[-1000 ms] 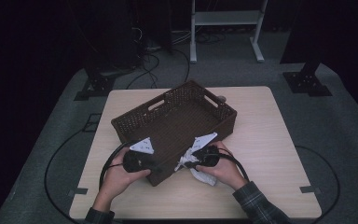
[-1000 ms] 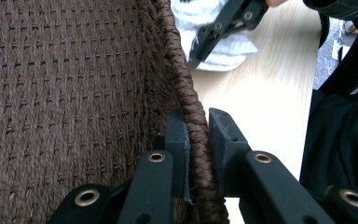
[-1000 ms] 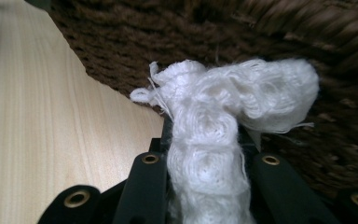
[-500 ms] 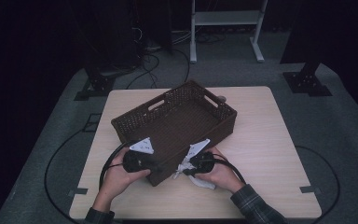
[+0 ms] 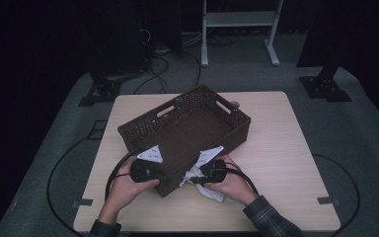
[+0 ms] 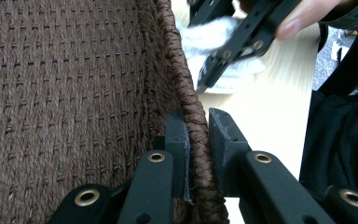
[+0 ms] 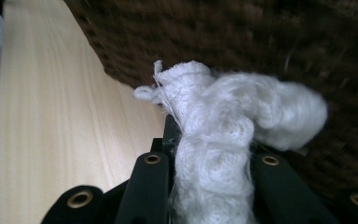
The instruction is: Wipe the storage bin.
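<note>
- Basket: brown woven wicker, rectangular, set at an angle on your pale wood surface; its near wall stands between your two hands.
- Your left gripper: fingers clamped on the braided rim of that wall.
- Your right gripper: fingers closed on the cloth, a white, fuzzy knit bunched against the basket's outer side.
- Since a second ago: the cloth has bunched closer to the wall; the basket is unmoved.
</note>
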Tool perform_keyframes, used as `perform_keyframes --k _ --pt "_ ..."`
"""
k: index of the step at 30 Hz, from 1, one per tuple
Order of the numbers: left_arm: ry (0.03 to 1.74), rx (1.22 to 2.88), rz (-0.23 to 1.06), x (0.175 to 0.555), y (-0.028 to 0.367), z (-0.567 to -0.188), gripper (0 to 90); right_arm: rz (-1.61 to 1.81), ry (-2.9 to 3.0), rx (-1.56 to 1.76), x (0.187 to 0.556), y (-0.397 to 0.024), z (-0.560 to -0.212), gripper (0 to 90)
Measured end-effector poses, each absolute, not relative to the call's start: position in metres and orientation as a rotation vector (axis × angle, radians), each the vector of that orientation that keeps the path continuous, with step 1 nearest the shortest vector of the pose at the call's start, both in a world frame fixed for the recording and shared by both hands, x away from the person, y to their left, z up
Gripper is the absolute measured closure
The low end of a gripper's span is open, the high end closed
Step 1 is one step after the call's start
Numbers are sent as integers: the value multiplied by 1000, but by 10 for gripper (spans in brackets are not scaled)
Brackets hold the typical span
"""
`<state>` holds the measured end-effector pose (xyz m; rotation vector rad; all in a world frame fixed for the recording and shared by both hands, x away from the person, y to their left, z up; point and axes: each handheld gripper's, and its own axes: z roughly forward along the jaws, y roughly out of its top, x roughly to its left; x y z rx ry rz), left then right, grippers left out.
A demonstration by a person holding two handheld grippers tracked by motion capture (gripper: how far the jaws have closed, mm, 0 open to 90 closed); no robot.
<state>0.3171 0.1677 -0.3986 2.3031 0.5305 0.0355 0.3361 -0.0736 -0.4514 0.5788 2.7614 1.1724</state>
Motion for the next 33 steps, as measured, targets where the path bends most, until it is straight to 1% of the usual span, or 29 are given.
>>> perform_keyframes --k 8,19,25,33 --pt "530 2306 35 317 168 -398 778 1260 2700 556 329 -75 -427 751" --pt "535 2305 31 317 167 -399 778 1363 2646 497 318 -74 -404 752" --pt "532 2307 37 317 167 -398 778 1339 2667 495 319 -70 -410 753" --pt "530 2308 39 317 167 -398 777 1268 2738 508 323 -61 -437 753"
